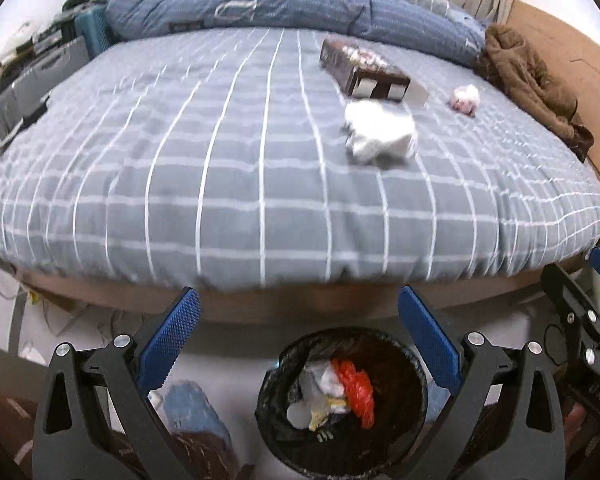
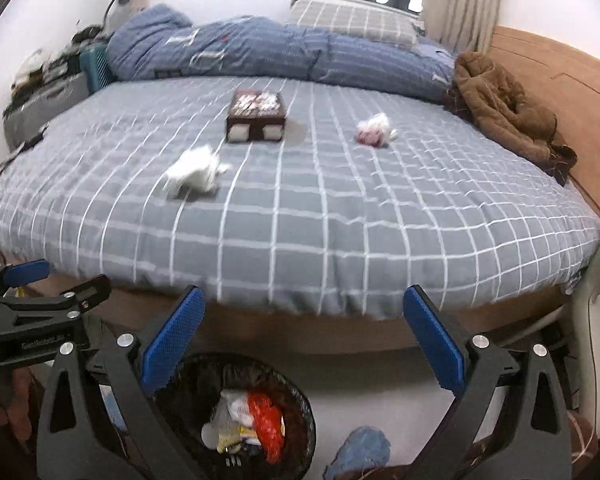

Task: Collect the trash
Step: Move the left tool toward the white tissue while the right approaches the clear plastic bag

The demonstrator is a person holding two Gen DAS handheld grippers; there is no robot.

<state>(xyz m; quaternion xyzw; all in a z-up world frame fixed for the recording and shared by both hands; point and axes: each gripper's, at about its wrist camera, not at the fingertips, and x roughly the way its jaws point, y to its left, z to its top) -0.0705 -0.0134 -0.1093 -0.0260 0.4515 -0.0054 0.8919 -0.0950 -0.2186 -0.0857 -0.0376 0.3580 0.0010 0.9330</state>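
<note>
Gaping empty above the trash bin (image 2: 236, 416): right tool (image 2: 300, 320).
Lying beyond, toward the bed's (image 2: 320, 216) middle: white crumpled tissue (image 2: 196, 172); left tool (image 1: 300, 320) released too, facing it.

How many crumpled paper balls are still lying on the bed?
2. A big white wad lies in front of the brown box, slightly to its left. A smaller pinkish wad sits to the box's right, nearer the brown coat. More could hide behind the rumpled duvet.
</note>
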